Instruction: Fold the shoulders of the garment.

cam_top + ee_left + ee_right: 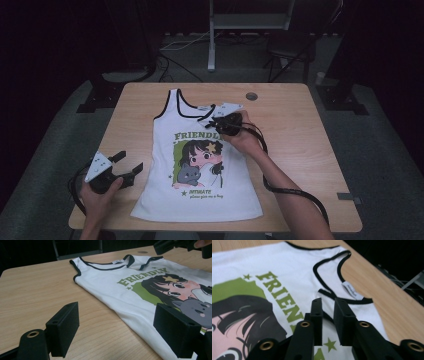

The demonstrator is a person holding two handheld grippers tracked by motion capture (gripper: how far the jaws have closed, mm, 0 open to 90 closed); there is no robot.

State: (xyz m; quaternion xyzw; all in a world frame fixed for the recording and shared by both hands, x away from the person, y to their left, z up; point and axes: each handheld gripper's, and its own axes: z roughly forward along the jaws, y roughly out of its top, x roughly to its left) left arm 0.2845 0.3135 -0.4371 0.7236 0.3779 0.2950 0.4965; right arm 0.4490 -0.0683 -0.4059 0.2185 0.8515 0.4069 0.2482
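Observation:
A white tank top point(200, 165) with black trim, the word FRIENDLY and a cartoon girl-and-cat print lies flat on the wooden table point(295, 135), neck toward the far edge. My right gripper point(216, 123) hovers low over the shirt's right shoulder strap. Its jaws point(329, 302) stand a narrow gap apart, with only the shirt point(274, 262) under them and nothing pinched. My left gripper point(129, 162) rests at the front left, wide open point(116, 327), one jaw over bare wood and the other at the shirt's point(140, 277) side edge. The right gripper point(175, 245) also appears far off in the left gripper view.
A round cable hole point(251, 96) sits near the table's far edge. The right gripper's black cable point(295, 190) loops along the forearm. Bare wood lies left and right of the shirt. A metal stand point(212, 55) and dark furniture stand beyond the table.

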